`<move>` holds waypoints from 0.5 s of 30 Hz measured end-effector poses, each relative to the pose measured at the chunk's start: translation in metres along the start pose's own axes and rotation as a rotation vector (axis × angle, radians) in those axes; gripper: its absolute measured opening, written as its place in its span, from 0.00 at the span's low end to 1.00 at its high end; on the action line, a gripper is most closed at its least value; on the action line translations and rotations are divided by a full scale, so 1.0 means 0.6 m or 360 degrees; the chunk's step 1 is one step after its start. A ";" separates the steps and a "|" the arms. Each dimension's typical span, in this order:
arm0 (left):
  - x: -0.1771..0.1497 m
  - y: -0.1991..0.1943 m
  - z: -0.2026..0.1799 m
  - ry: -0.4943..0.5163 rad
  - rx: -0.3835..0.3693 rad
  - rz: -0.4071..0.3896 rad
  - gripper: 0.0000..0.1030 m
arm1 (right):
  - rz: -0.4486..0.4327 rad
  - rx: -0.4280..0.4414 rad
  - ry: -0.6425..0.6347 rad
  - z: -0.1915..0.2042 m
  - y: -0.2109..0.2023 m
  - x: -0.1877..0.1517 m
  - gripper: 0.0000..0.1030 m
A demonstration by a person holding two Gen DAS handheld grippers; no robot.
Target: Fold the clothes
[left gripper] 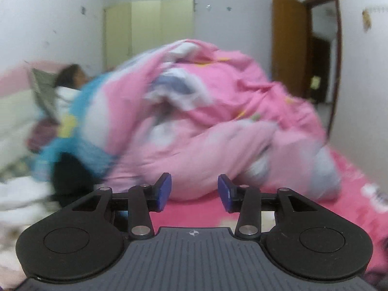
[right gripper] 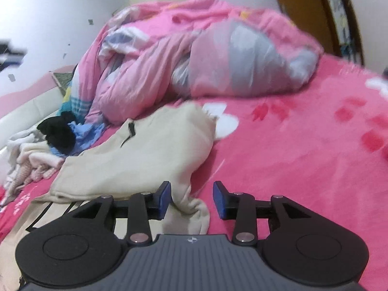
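Note:
A cream garment [right gripper: 145, 155] with thin black lines lies partly folded on the pink bed sheet [right gripper: 291, 150] in the right wrist view. Its narrow end bunches up between the blue pads of my right gripper [right gripper: 192, 200], which stands open just over it. My left gripper [left gripper: 194, 191] is open too, with nothing between its fingers; it hovers over the pink sheet [left gripper: 194, 211] and faces a heaped pink quilt [left gripper: 206, 111]. The cream garment is out of sight in the left wrist view.
A pile of loose clothes, black [right gripper: 59, 132], blue and pale pink [right gripper: 31, 167], lies at the left of the bed. The quilt [right gripper: 198, 51] fills the far side. A person [left gripper: 72, 77] lies by the pillow [left gripper: 44, 94]. Behind stand a wardrobe [left gripper: 150, 29] and a brown door [left gripper: 288, 41].

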State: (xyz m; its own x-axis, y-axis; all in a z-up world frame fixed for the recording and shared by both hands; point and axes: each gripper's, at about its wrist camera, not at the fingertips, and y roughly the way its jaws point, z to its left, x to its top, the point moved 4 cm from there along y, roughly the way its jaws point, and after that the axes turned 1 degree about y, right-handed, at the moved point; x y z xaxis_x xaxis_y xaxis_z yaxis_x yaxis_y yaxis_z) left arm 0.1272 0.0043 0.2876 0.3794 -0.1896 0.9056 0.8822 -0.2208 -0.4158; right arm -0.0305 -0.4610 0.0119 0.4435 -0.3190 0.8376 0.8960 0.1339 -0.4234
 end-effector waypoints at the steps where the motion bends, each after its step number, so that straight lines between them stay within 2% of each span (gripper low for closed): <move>1: -0.026 -0.008 0.006 0.0029 -0.0002 0.0015 0.42 | 0.0003 -0.0001 -0.0002 0.014 0.001 0.008 0.39; 5: -0.154 0.024 -0.008 0.0128 -0.0138 0.0154 0.42 | 0.0033 0.0008 -0.0008 0.075 0.016 0.039 0.35; 8: -0.249 0.083 -0.048 0.0102 -0.0343 0.0288 0.42 | 0.0055 0.0015 -0.0012 0.121 0.026 0.062 0.29; 11: -0.316 0.140 -0.098 0.0213 -0.0426 0.0347 0.41 | 0.0099 0.0020 0.0010 0.151 0.060 0.076 0.25; 13: -0.357 0.176 -0.118 0.0311 -0.0399 0.0424 0.40 | 0.0155 0.0018 0.0056 0.150 0.100 0.068 0.23; 15: -0.397 0.205 -0.108 0.0314 -0.0306 0.0514 0.40 | 0.0212 0.0016 0.0103 0.149 0.140 0.061 0.22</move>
State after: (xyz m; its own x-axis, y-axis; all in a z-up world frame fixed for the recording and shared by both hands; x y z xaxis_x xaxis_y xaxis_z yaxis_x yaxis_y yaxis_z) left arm 0.1277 -0.0395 0.0154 0.5508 -0.4536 0.7006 0.6514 -0.2911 -0.7007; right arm 0.0630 -0.3775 0.0376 0.5566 -0.3577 0.7498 0.8295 0.1886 -0.5258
